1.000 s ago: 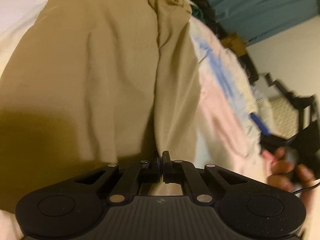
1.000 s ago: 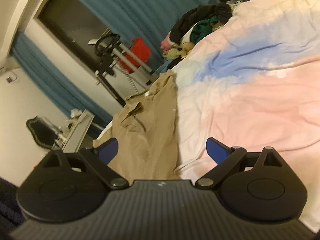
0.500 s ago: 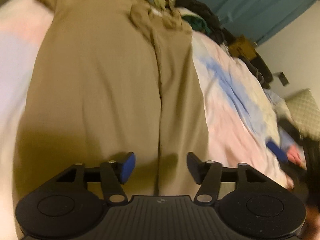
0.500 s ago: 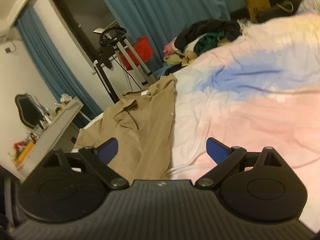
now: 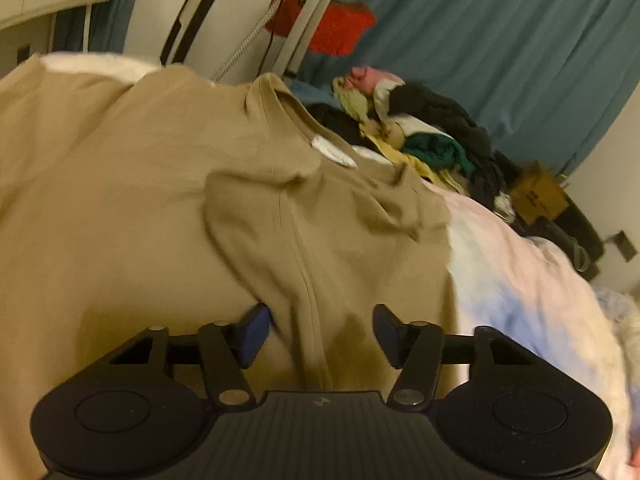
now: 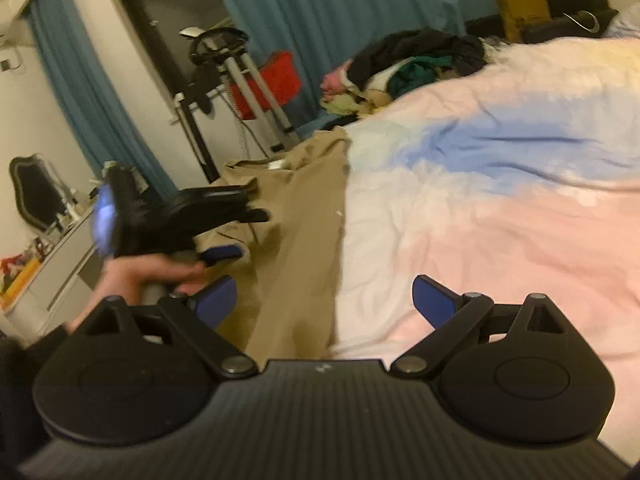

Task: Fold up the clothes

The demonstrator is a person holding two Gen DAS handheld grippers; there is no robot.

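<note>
Pastel bedspread (image 6: 500,208) | tan shirt (image 5: 160,208) flat | left tongs (image 5: 320,330) closing, empty | right tongs (image 6: 324,300) wide, empty

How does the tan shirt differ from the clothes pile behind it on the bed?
The tan shirt lies spread out flat, one colour, close to the camera. The clothes pile is heaped and crumpled, mixing black, green, pink and yellow pieces, farther back by the curtain. Both rest on the bed.

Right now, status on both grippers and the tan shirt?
Left gripper open, jaws just closing some, over the tan shirt, nothing pinched. Right gripper open, empty. Shirt spread on the duvet. Clothes pile well clear.
</note>
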